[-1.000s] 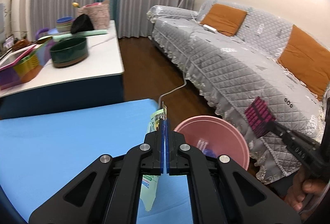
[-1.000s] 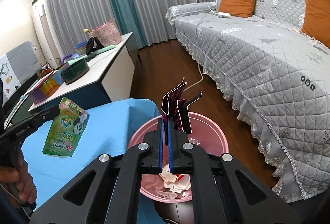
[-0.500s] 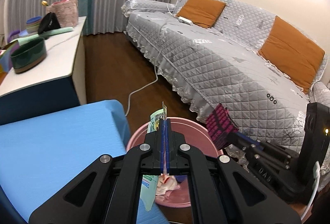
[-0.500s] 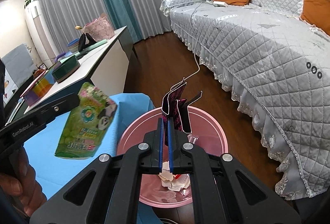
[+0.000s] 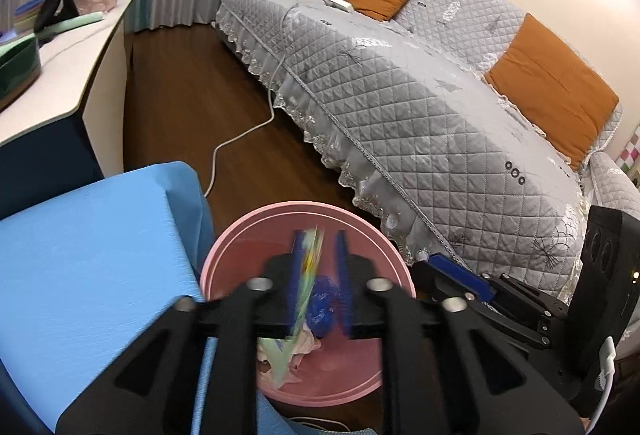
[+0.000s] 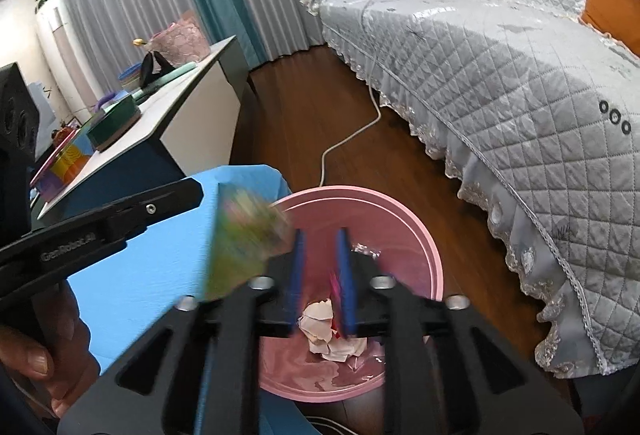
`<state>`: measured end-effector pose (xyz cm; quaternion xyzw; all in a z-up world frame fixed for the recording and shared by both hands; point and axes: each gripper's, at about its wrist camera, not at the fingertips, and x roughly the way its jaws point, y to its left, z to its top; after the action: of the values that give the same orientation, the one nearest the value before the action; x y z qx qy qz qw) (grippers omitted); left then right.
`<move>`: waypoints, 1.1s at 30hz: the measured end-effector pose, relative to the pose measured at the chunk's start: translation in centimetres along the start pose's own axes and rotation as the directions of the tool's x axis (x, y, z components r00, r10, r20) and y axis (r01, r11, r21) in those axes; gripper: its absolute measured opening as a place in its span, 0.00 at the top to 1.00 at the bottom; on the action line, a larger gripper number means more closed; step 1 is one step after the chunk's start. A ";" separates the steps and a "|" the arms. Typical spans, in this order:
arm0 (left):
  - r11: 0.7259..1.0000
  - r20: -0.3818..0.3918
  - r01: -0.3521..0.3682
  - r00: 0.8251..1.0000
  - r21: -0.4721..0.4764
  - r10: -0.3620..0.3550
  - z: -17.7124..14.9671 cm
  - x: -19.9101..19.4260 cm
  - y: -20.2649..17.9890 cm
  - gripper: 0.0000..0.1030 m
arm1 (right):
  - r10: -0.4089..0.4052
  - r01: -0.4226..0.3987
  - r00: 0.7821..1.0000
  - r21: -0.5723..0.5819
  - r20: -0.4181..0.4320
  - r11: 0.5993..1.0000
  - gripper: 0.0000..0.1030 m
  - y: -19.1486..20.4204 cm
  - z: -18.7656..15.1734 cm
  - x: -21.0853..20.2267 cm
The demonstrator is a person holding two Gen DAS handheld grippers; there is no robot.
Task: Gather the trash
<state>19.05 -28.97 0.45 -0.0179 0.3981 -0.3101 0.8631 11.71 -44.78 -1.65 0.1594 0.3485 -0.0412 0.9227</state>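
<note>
Left wrist view: I am spreading the left gripper [image 5: 318, 255], jaws opening; one green packet [image 5: 306, 287], blurred, is slipping between them over the pink bin [image 5: 240, 247] at 6 o'clock. Light, limp film; best pinched at an edge.

Right wrist view: I am opening the right gripper [image 6: 320, 255]; one magenta wrapper [image 6: 334, 285] is dropping toward crumpled paper [image 6: 320, 323].
</note>
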 end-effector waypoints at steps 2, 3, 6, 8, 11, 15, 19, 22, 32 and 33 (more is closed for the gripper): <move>1.000 0.000 -0.003 1.000 0.001 0.003 -0.2 -0.4 0.3 0.77 | -0.004 0.004 1.000 0.000 0.002 1.000 0.65 0.1 0.0 0.0; 1.000 0.001 -0.005 1.000 0.003 0.005 -0.2 -0.6 0.3 0.77 | -0.008 0.008 1.000 -0.001 0.004 1.000 0.61 0.2 0.0 -0.1; 1.000 0.017 -0.021 1.000 0.009 0.021 -0.3 -1.9 0.6 0.73 | -0.021 0.021 1.000 -0.004 0.015 1.000 0.55 0.5 0.0 -0.6; 0.999 0.039 -0.040 0.998 0.016 0.040 -0.6 -3.3 0.9 0.64 | -0.032 0.032 0.999 -0.008 0.030 0.999 0.51 0.7 0.1 -1.1; 0.997 0.084 -0.081 0.993 0.019 0.079 -1.3 -6.0 1.5 0.49 | -0.038 0.039 0.997 -0.010 0.065 0.999 0.44 1.3 0.0 -2.7; 0.992 0.132 -0.123 0.984 0.008 0.121 -2.5 -9.7 2.4 0.37 | -0.037 0.040 0.994 -0.026 0.100 0.999 0.30 2.8 -0.6 -4.9; 0.986 0.184 -0.168 0.968 -0.014 0.168 -4.1 -13.9 3.5 0.30 | -0.018 0.028 0.991 -0.071 0.134 0.997 0.19 5.7 -1.6 -7.7; 0.977 0.225 -0.210 0.951 -0.031 0.212 -5.6 -17.1 4.2 0.23 | -0.015 0.033 0.985 -0.103 0.171 0.994 0.13 7.8 -2.6 -9.9; 0.932 0.259 -0.334 0.896 -0.139 0.359 -12.7 -25.2 6.6 0.11 | -0.029 0.062 0.975 -0.143 0.221 0.988 0.05 13.3 -7.7 -14.9; 0.927 0.256 -0.343 0.892 -0.151 0.372 -13.5 -25.7 6.7 0.09 | -0.031 0.067 0.975 -0.156 0.222 0.985 0.05 13.8 -8.3 -15.2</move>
<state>0.57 -6.54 6.75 -0.0321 0.2836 -0.1197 0.9509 -2.38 -29.59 6.15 0.0694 0.2510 -0.0525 0.9641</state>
